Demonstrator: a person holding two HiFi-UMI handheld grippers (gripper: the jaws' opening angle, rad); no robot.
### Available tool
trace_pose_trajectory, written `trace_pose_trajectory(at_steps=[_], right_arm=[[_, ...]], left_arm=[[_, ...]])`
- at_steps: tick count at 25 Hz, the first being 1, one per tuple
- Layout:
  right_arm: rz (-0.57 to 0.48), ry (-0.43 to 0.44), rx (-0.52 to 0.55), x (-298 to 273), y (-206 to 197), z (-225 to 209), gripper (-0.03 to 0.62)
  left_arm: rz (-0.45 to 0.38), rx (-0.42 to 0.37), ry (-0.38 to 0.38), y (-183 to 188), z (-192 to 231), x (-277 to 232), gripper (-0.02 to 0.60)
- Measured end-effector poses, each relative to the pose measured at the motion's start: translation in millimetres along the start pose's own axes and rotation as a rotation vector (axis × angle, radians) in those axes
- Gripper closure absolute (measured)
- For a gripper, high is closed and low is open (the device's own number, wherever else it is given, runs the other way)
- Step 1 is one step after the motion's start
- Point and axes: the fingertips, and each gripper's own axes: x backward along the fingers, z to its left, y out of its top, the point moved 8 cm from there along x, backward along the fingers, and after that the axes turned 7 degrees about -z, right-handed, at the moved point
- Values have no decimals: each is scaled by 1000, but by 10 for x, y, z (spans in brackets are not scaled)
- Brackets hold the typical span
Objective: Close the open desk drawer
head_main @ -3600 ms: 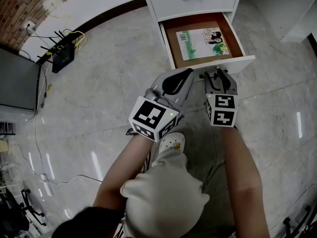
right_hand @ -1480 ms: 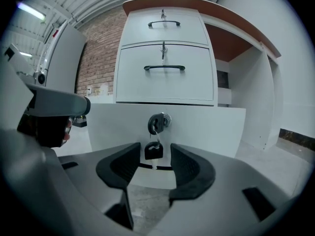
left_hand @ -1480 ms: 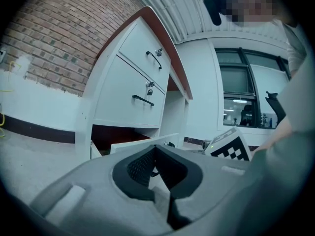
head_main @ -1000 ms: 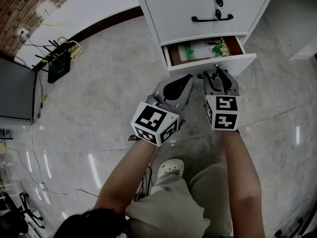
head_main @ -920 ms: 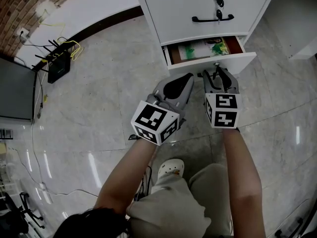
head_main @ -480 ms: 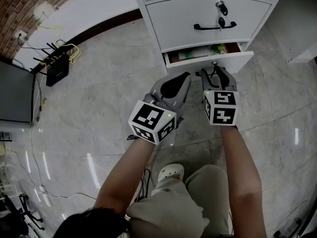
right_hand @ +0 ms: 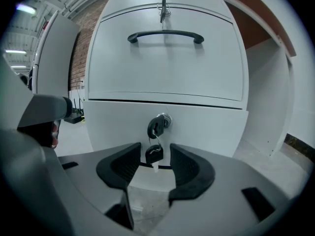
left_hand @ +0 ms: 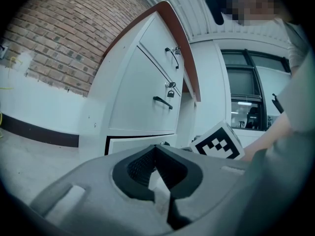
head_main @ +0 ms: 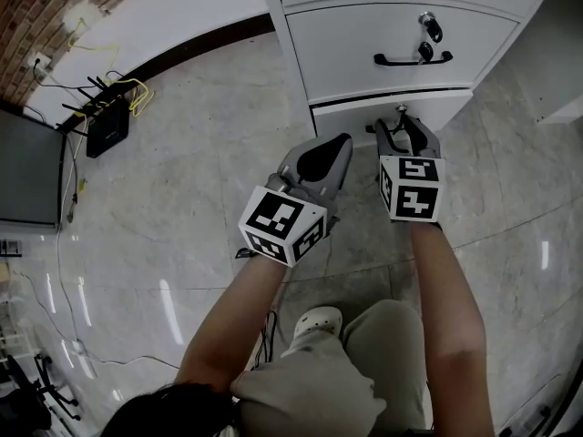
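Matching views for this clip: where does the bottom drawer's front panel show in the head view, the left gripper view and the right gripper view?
Head view: bottom drawer front, upper centre-right, the cabinet's lowest white panel.
Left gripper view: bottom drawer front, centre-left, the dark-outlined panel just above the jaws.
Right gripper view: bottom drawer front spans the middle, keys hanging from its lock.
Shared landmark: the black handle on the drawer above.

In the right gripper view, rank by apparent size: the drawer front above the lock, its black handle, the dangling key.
1. drawer front
2. black handle
3. dangling key, smallest despite hanging nearest the camera
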Motion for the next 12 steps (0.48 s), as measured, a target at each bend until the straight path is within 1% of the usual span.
trace_pose_trajectory(at_steps=[12], right_arm=[[16,-25,-11,-173,95,27,401]], left_arm=[[-6,-1,-2,72,180,-73,575]])
